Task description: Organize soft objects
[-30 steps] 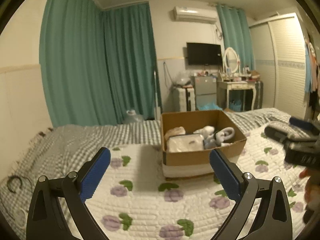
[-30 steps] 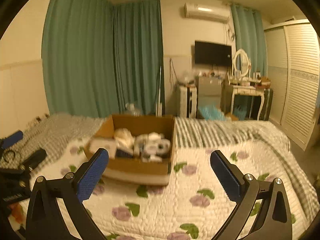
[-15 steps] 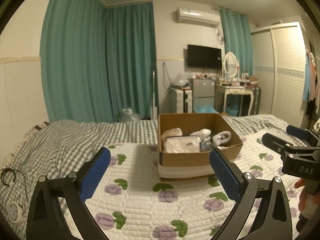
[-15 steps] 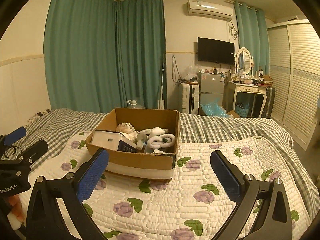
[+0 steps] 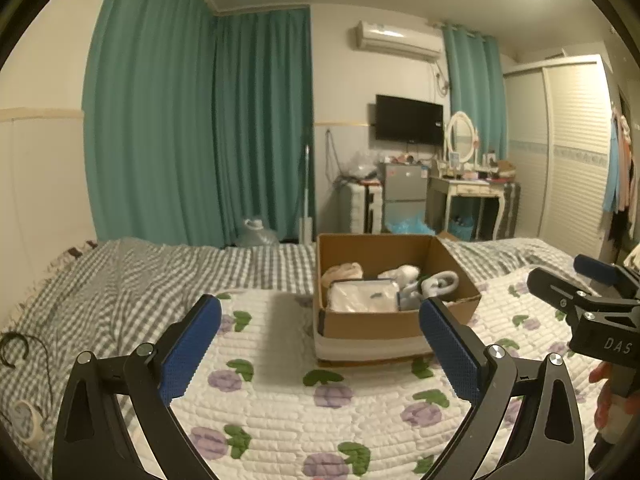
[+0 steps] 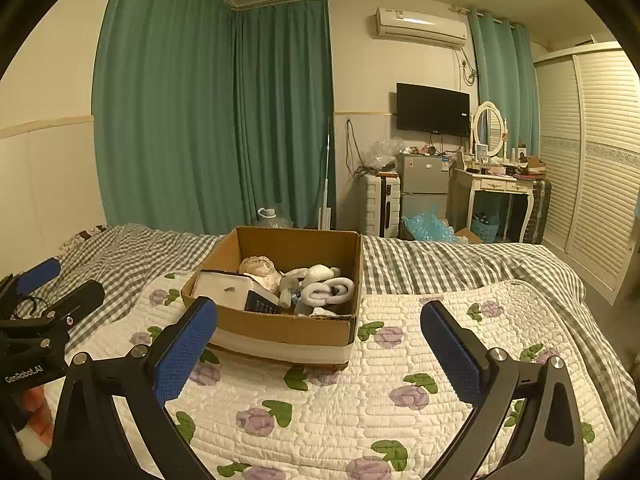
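Left gripper (image 5: 320, 320) spread wide, nothing between its blue pads (image 5: 190, 346); right gripper (image 6: 318, 326) likewise wide apart and holding nothing, both hovering above the flowered quilt (image 6: 360, 392). Ahead on the quilt, an open cardboard box (image 6: 280, 328), upright. Inside: a white packet (image 5: 362, 296) at the front left, a cream lacy bundle (image 6: 258, 266) behind it, a white looped plush toy (image 6: 330, 290) to the right, a dark booklet (image 6: 260, 302) leaning at the front. Beyond, checked bedspread (image 5: 132, 280), teal curtains (image 6: 208, 120), wall television (image 6: 432, 110), dressing table (image 6: 494, 186). Nothing standing between either gripper and the box.
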The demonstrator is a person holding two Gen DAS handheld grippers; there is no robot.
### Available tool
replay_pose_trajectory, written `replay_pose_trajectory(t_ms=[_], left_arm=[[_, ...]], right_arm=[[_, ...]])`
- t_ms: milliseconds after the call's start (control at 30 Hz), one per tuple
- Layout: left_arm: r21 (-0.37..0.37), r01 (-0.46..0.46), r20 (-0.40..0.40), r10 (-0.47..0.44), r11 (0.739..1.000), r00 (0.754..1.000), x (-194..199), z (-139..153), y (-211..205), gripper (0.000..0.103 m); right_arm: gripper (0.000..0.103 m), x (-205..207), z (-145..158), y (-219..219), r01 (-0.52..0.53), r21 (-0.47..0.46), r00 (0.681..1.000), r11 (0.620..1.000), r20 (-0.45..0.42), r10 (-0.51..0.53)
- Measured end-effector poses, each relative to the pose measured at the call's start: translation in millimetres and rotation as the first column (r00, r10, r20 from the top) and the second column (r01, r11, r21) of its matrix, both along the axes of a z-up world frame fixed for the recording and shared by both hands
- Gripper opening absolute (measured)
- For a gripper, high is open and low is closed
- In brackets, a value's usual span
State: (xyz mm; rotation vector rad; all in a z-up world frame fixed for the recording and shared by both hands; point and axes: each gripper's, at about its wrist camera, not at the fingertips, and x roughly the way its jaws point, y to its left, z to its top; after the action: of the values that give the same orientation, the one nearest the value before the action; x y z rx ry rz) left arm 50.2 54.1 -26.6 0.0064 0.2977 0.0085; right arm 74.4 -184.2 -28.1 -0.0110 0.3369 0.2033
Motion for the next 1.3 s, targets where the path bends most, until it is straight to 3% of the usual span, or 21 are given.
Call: replay_pose_trajectory(t_ms=[1300], left_arm=[[-0.01,0.011,-0.001,-0.011,1.0,1.0,-3.2,1.2,1.5,0.101]], right_arm=[[0.102,-1.3,2.1,4.4,0.006,-0.009,1.0,1.0,-0.013,-0.006]])
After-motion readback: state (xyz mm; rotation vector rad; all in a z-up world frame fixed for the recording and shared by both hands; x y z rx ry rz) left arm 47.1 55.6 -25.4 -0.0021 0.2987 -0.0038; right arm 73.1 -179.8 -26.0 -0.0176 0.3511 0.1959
